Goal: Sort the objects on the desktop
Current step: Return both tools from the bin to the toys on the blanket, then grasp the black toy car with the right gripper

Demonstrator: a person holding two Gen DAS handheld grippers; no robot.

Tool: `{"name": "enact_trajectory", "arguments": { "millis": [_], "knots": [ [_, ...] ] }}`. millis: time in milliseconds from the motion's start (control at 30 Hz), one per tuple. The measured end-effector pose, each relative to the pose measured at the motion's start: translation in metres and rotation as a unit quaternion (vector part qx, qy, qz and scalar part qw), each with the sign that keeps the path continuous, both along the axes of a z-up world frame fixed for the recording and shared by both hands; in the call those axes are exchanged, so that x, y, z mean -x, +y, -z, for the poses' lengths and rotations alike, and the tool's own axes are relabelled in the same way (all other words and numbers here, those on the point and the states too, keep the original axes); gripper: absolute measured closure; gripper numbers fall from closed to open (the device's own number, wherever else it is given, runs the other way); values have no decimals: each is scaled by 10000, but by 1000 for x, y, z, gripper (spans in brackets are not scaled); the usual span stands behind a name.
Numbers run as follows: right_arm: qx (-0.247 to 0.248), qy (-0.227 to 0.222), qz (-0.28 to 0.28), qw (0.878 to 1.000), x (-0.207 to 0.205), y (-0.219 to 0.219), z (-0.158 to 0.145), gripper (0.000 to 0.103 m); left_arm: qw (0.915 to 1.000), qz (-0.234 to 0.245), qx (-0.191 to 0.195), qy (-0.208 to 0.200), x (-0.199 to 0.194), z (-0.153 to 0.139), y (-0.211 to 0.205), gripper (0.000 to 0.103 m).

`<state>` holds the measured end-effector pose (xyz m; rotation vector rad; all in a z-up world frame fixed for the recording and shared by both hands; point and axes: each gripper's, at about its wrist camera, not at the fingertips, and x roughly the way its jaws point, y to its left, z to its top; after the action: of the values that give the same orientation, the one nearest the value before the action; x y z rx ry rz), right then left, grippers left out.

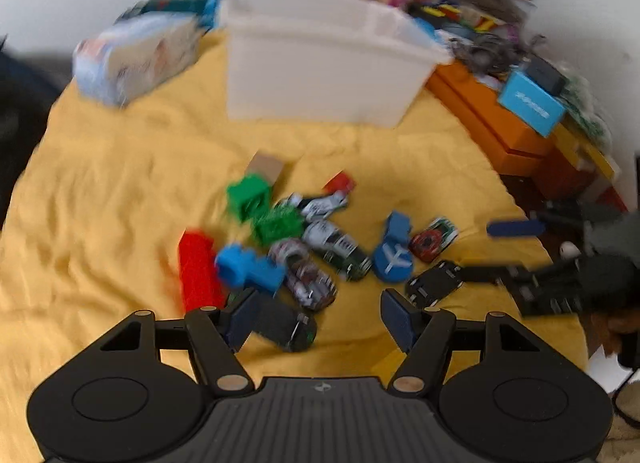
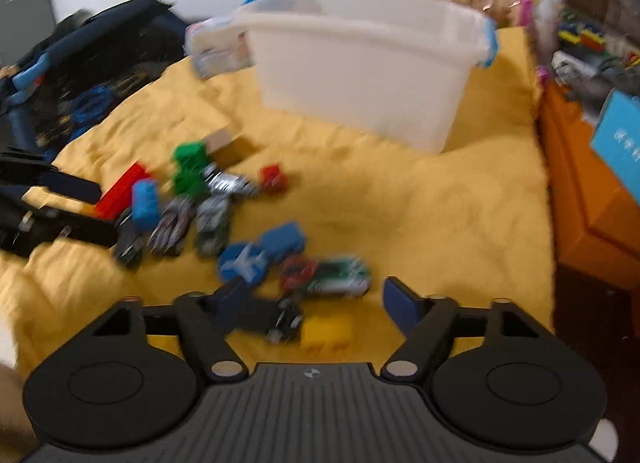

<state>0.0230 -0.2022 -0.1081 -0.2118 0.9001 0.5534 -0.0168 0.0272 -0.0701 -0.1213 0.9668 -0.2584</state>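
A heap of small toys lies on the yellow cloth (image 1: 100,191): red block (image 1: 198,269), blue block (image 1: 250,267), green blocks (image 1: 250,195), several toy cars (image 1: 338,249), a blue round piece (image 1: 394,259). A white bin (image 1: 320,71) stands behind them. My left gripper (image 1: 320,317) is open, low over the cloth, with a dark toy car (image 1: 286,325) by its left finger. My right gripper (image 2: 316,305) is open, just before a black toy car (image 2: 286,321), a yellow block (image 2: 326,333) and a green-and-red car (image 2: 328,275). The right gripper also shows in the left wrist view (image 1: 520,251).
An orange box (image 1: 492,115) with a blue box (image 1: 532,101) on it stands at the right. A tissue pack (image 1: 136,55) lies back left. A dark bag (image 2: 92,75) lies left of the cloth. Cluttered shelves stand behind the bin (image 2: 360,67).
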Motion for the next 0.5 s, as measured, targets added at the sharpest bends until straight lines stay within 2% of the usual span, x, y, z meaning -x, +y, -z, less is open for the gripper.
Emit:
{"name": "enact_trajectory", "arguments": {
  "millis": [33, 100, 133, 167, 233, 300, 500],
  "knots": [
    [-5, 50, -344, 9994, 6, 2, 1, 37, 10000, 4, -54, 67, 2, 1, 1, 33],
    [275, -146, -1024, 9942, 16, 10, 1, 42, 9996, 19, -231, 166, 6, 5, -2, 33],
    [502, -258, -1316, 9897, 20, 16, 3, 47, 9994, 4, -253, 231, 8, 8, -3, 33],
    [740, -350, -1515, 9851, 22, 22, 6, 58, 9993, -46, -217, 316, 10, 11, -4, 33],
    [1027, -382, -1765, 9782, 19, 30, 14, 69, 9987, -243, -47, 456, 11, 15, -3, 38],
    [1125, -414, -1975, 9729, 15, 36, 17, 70, 9971, -440, 139, 611, 11, 20, 1, 42],
    [1383, -622, -2356, 9599, 13, 50, 25, 68, 9880, -1104, 646, 863, 14, 29, 16, 42]
  ]
}}
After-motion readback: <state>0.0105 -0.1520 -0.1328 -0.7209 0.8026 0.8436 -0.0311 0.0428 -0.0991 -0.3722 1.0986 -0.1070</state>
